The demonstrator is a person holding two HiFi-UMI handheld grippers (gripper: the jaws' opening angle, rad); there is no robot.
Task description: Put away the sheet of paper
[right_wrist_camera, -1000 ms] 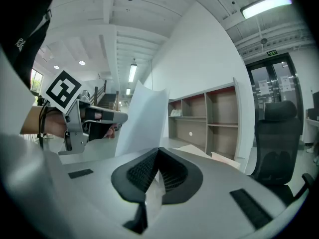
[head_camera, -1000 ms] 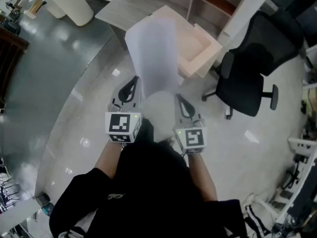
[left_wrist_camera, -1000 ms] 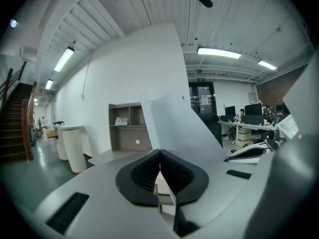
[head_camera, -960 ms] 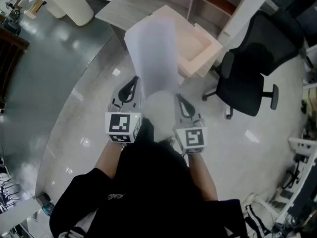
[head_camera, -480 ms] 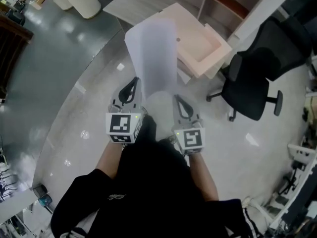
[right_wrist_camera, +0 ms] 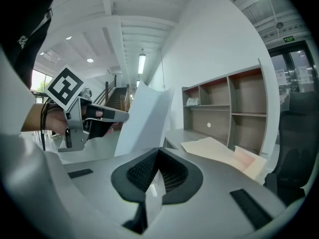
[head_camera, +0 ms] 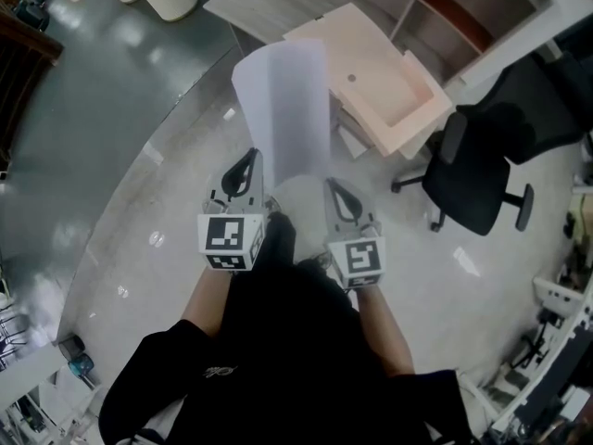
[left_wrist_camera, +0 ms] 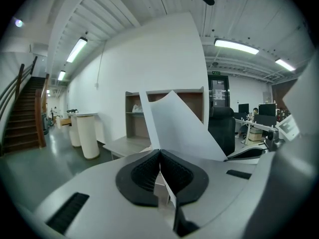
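Found clamped shut on the lower edge of the sheet of paper (head_camera: 283,100): left tongs (head_camera: 248,160) and right tongs (head_camera: 332,188) alike. Held upright at 12 o'clock. Since a second ago, carried nearer the open beige box (head_camera: 394,91) at 1 o'clock on the worktop (head_camera: 269,3); grip unchanged. Judged: carry nearly over, release still pending

Probably an open office: a black swivel chair (head_camera: 477,170), wooden shelves (right_wrist_camera: 232,114), what seem monitors (left_wrist_camera: 266,108) far behind, strip ceiling lights (left_wrist_camera: 239,45).
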